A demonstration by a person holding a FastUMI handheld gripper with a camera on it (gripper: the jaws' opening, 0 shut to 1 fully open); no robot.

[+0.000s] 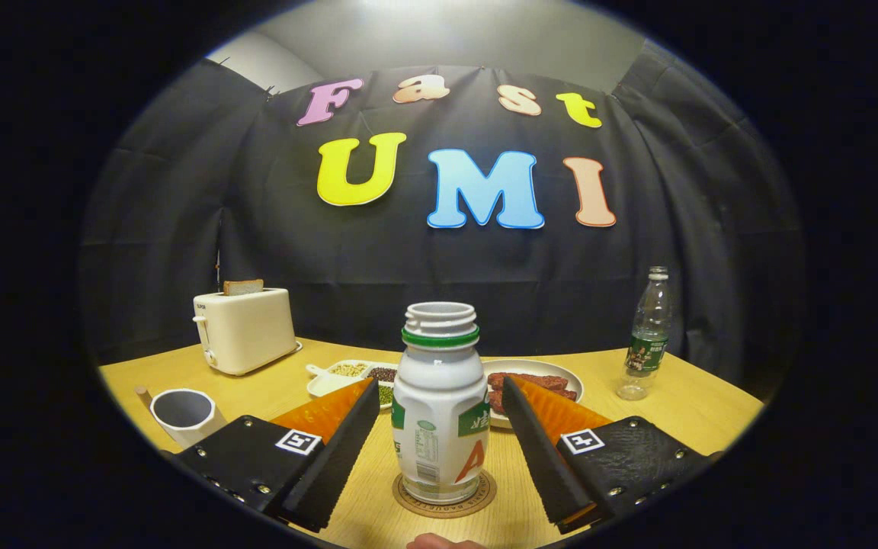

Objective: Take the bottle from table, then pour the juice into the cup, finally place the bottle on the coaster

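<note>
Lighting is even and moderately bright, coming from overhead; the pale wall (439,30) above the booth cloth glows brightest. The bottle (439,404) between the spread fingers of the gripper (439,442) is sharply focused with soft highlights. The table (683,412) bows under fisheye distortion, darkening toward its edges.

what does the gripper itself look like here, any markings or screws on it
The gripper has two long, flat, wedge-like fingers that spread outward from broad black mounting blocks. Each block has a textured surface, carries a small square black-and-white fiducial marker on top, and shows a row of small silver screws along its outer edge. No cables are visible. A bit of the person's hand shows beneath it.
</note>
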